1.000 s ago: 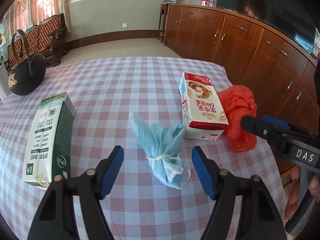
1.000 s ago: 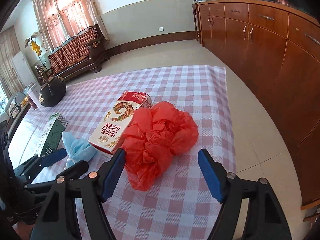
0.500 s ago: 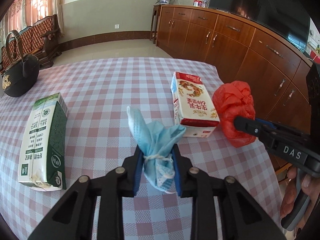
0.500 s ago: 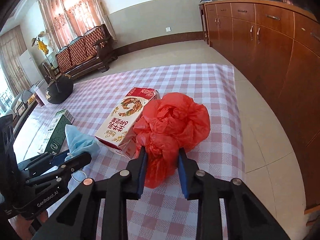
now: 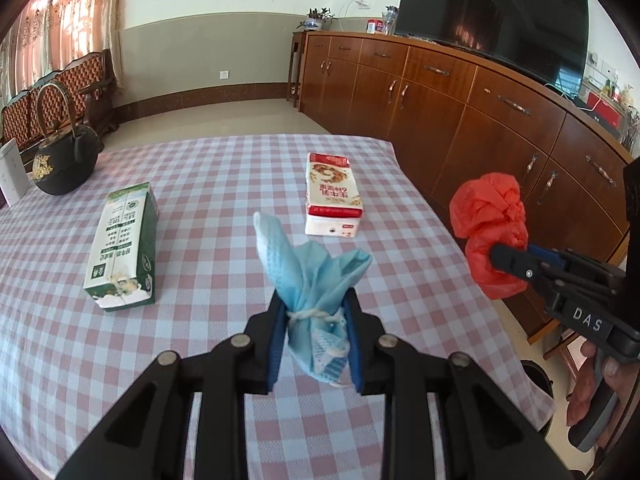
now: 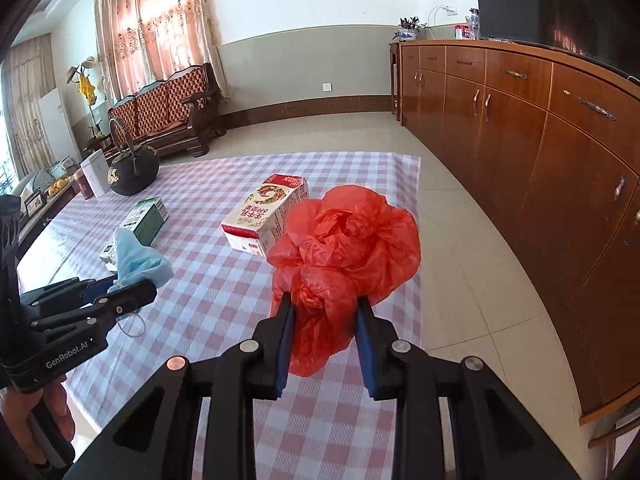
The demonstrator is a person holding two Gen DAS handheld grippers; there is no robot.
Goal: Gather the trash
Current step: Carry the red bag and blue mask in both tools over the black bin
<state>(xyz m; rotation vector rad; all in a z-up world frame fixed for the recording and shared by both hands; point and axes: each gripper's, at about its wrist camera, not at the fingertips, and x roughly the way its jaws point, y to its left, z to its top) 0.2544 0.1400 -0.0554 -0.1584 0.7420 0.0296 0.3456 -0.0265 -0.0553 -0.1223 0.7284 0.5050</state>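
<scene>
- Trash in your grip: a blue mask (image 5: 316,276), bundled and tied with its own cord, and a crumpled red bag (image 6: 344,256).
- Your left gripper (image 5: 317,340) is clamped on the mask. Both blue pads press its tied waist; the loose end fans upward above the fingers.
- The mask sits clear of the tablecloth (image 5: 208,184), above its near half.
- Your right gripper (image 6: 325,336) is clamped on the red bag. The pads pinch its lower part; the bulk of the bag balloons above and ahead of the fingers.
- In the left wrist view, the red bag (image 5: 490,232) hangs off the right edge of the table, in front of the wooden cabinets (image 5: 472,120).
- Two cartons lie flat on the tablecloth. The green carton (image 5: 124,248) lies to the left of the mask. The red-and-white carton (image 5: 332,200) lies beyond the mask, nearer the right edge. They are well apart from each other.
- A black kettle (image 5: 66,160) stands upright at the far left corner of the table.
- Part of your hand (image 5: 612,368) shows under the right gripper handle at the lower right of the left wrist view.
- A dark round rim (image 5: 538,376) shows on the floor just beyond the near right corner of the table; you cannot tell what it is.
</scene>
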